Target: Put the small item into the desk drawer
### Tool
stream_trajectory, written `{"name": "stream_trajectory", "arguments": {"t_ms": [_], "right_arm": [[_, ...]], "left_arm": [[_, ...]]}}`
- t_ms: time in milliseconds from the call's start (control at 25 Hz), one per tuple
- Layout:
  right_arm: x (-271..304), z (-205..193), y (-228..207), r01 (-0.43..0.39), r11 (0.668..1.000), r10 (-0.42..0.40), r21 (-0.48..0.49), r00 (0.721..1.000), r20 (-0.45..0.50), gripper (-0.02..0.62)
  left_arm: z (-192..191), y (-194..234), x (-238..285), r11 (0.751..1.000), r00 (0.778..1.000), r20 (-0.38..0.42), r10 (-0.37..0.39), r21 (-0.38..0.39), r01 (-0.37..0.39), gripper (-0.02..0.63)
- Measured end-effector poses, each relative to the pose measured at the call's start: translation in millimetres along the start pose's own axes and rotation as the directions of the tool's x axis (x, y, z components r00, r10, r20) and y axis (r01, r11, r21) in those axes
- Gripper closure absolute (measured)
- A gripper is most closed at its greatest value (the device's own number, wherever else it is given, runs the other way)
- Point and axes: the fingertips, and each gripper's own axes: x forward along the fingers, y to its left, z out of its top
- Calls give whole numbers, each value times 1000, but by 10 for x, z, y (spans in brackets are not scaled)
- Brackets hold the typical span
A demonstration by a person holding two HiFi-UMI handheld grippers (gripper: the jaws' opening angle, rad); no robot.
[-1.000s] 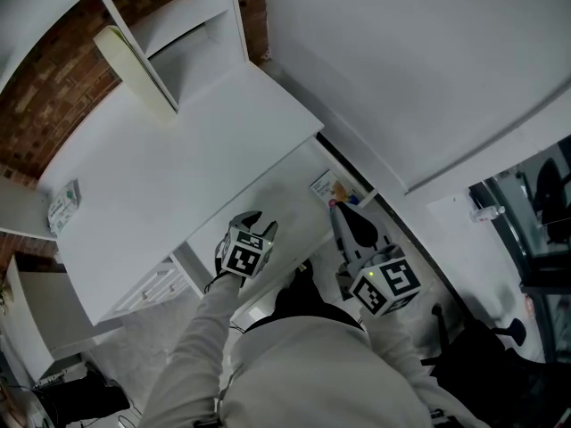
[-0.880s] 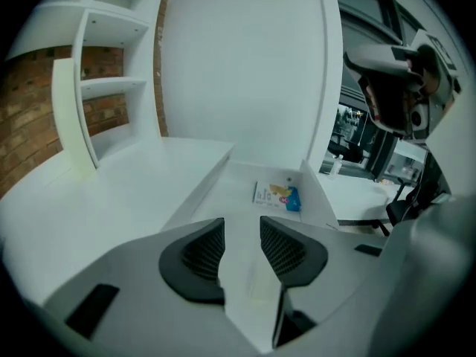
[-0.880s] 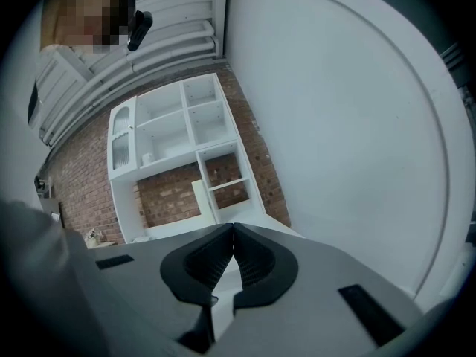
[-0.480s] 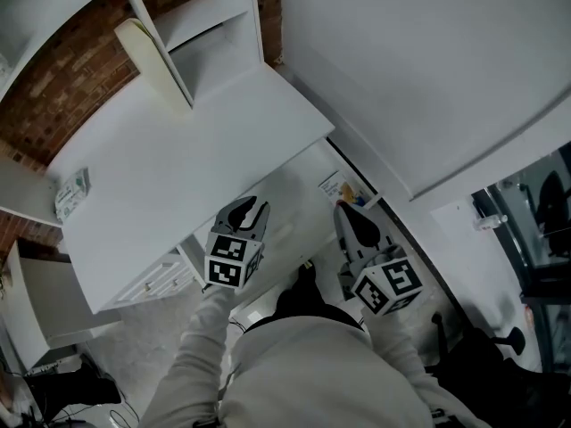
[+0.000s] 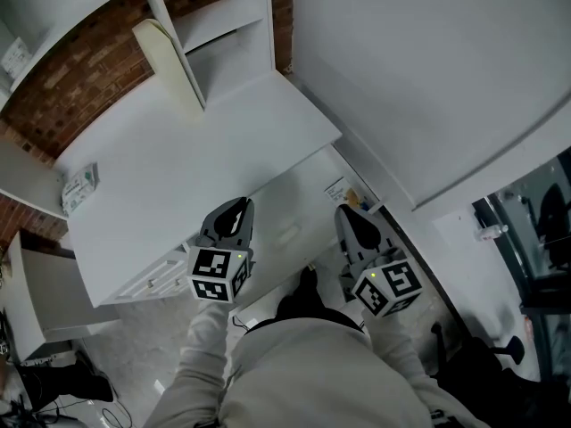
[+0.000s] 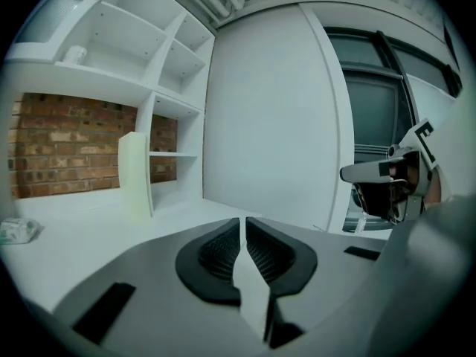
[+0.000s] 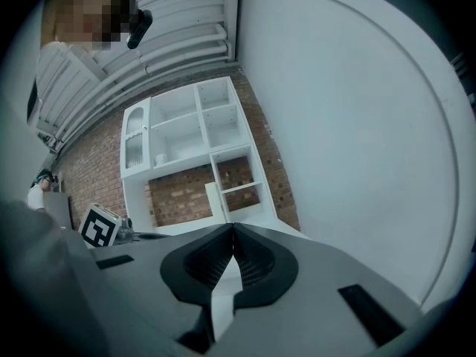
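Note:
The small item, a pale green-and-white packet [image 5: 80, 188], lies near the left end of the white desk top [image 5: 196, 150]; the left gripper view shows the packet [image 6: 18, 230] at far left. Under the desk's front edge an open drawer [image 5: 299, 226] shows a card and small coloured bits [image 5: 339, 188] at its right end. My left gripper [image 5: 236, 208] hovers over the drawer's left part; its jaws [image 6: 242, 225] are closing, almost together, with nothing between them. My right gripper [image 5: 351, 214] hangs over the drawer's right end, shut and empty [image 7: 232, 233].
A cream board [image 5: 169, 61] leans against the white shelf unit [image 5: 223, 25] at the desk's back. A brick wall [image 5: 62, 87] runs behind. A low drawer unit [image 5: 152, 279] stands under the desk's left side. A large white panel [image 5: 428, 78] fills the right.
The left gripper's jaws have closed from wide apart to nearly together, and the gripper has drawn back toward the person. The right gripper has stayed put.

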Motion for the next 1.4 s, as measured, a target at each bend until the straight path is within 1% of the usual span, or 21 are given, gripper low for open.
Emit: {"name": "stream_trajectory", "arguments": {"t_ms": [200,440,600,720,960,1200,1400], "right_arm": [[-4,13,102,-18,1000,18,-10,1000,2,568],[-33,18,210,-32,999,32,-30,999,3,568],[-59,28,267,-33,998,33,-44,999,8,568],[-84,25,313,-35,998,36,-56,999,9,568],[-144,7,361,-25,997,26,-80,1000,9,568],[-179,31,440,-17,984,17,-175,1000,-2,569],[-204,41,522,-23,983,23,-185,1000,0,569]], "left_arm": [[124,77,-203,999,998,56,39,-18,-38,578],[188,145,-461,996,990,111,82,-32,-79,588],[212,221,-638,991,983,140,118,-76,-108,588],[240,249,-759,989,979,158,132,-85,-120,588],[245,234,-902,988,974,175,144,-87,-131,588],[233,207,-993,987,973,179,146,-87,-132,588],[210,182,-1064,988,973,181,144,-89,-129,588]]}}
